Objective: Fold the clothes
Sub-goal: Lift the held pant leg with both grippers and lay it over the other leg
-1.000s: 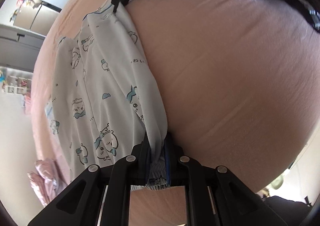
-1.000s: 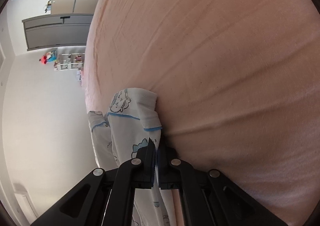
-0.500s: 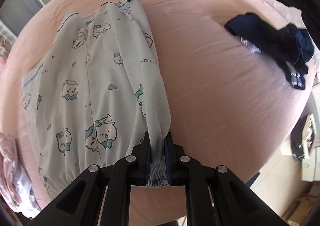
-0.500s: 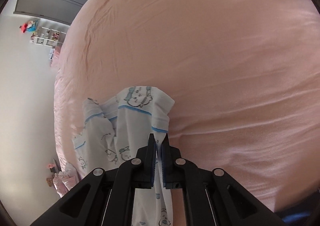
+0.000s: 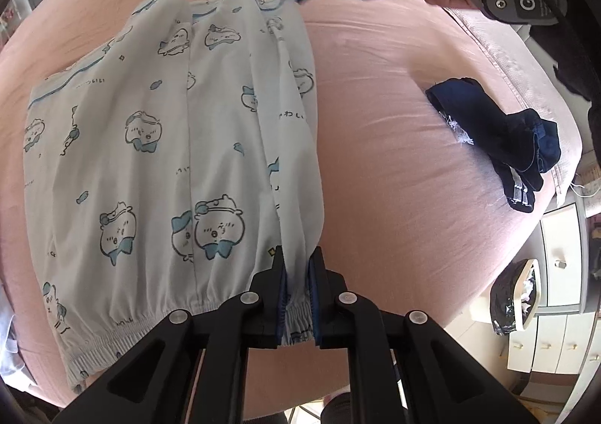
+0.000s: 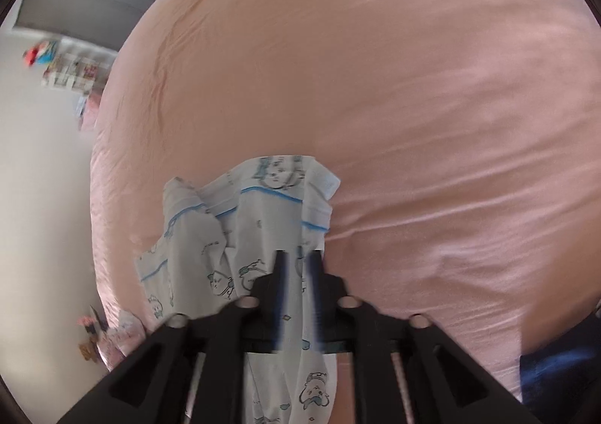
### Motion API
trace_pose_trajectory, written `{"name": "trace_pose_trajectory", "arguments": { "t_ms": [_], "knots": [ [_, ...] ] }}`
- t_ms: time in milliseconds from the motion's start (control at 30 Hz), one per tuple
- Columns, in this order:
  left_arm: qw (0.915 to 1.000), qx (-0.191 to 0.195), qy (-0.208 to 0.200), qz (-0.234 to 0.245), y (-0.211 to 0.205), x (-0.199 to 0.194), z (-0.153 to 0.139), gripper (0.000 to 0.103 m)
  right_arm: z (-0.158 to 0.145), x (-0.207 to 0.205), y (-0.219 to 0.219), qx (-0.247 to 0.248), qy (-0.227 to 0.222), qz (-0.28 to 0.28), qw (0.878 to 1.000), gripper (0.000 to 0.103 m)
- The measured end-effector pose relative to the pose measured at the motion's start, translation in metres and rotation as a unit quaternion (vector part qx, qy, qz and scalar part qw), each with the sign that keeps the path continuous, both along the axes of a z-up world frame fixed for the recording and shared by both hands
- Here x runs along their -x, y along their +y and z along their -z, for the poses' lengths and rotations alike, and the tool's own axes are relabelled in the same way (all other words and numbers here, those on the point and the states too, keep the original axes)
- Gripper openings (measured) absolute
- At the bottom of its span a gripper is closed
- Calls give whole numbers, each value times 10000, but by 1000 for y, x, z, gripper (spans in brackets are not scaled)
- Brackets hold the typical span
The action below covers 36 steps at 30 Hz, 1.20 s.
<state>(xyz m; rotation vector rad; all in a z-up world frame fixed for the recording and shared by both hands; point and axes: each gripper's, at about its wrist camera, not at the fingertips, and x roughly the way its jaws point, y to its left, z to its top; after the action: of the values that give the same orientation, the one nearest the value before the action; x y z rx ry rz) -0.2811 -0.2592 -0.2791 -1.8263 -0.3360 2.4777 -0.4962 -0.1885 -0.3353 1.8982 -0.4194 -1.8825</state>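
Here, I am pinching the elastic waistband of the white cartoon-print cotton shorts (image 5: 169, 146) in my left tool (image 5: 296, 266); my right tool (image 6: 298, 266) is opening, releasing the hem onto the pink bed (image 5: 394, 123). Folding is barely starting.

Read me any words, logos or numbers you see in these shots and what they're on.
"G": white logo on the grey device strapped at the person's hand.
"わい": small Japanese print on the white cartoon-print pyjama trousers.
"いい": same trousers.
Other trouser lettering is too small to read; the right wrist view is too blurred.
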Motion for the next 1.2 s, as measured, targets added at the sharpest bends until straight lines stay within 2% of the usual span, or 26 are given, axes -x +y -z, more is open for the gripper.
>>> {"name": "trace_pose_trajectory", "arguments": {
  "t_ms": [33,67,167,233,300,333,400,467,600,700,767,900,933,1000,1067,1100,1133,1167,1200],
  "knots": [
    [10000,-39,14,-13,3,-3,0,8,4,-2,11,48,-98,112,9999,70],
    [10000,-78,22,-27,6,-7,1,9,8,-5,20,135,-138,164,9997,82],
    [9997,-244,-3,-87,1,-9,6,9,19,-5,31,405,-142,170,9989,82],
    [9995,-311,-14,-115,-2,-10,5,8,37,-7,38,611,-357,214,9973,82],
    [9993,-334,-24,-137,-4,-10,1,9,49,-9,54,1298,-412,576,9890,93],
    [9992,-370,-38,-147,-3,-8,1,9,53,-10,63,1798,-471,794,9794,103],
    [9989,-435,-51,-160,-1,-7,-3,9,63,-9,78,2376,-639,1108,9629,103],
    [9988,-466,-67,-154,2,-4,-7,9,66,-6,84,2652,-713,1121,9550,103],
    [9989,-437,-121,-103,7,1,-5,9,62,4,67,2622,-797,982,9567,103],
    [9992,-354,-155,-47,13,3,-3,9,68,2,38,2693,-812,815,9561,103],
    [9993,-330,-163,-52,14,5,-1,8,71,7,17,2490,-764,690,9630,103],
    [9994,-285,-189,-62,17,6,1,8,68,9,12,2427,-711,637,9654,103],
    [9994,-280,-195,-59,19,5,1,8,69,8,14,2426,-712,647,9653,102],
    [9994,-248,-218,-47,22,5,2,8,72,5,17,2424,-715,667,9652,90],
    [9995,-223,-229,-34,24,4,3,9,81,2,25,2372,-771,738,9656,60],
    [9995,-208,-231,-22,25,3,3,9,87,0,31,2326,-820,794,9659,48],
    [9995,-193,-233,-11,27,2,3,9,94,-2,37,2279,-875,854,9660,4],
    [9996,-177,-236,0,29,1,4,9,107,-7,49,2279,-962,941,9644,0],
    [9996,-172,-241,8,31,1,5,9,113,-11,58,2675,-897,1004,9541,0]
  ]
}}
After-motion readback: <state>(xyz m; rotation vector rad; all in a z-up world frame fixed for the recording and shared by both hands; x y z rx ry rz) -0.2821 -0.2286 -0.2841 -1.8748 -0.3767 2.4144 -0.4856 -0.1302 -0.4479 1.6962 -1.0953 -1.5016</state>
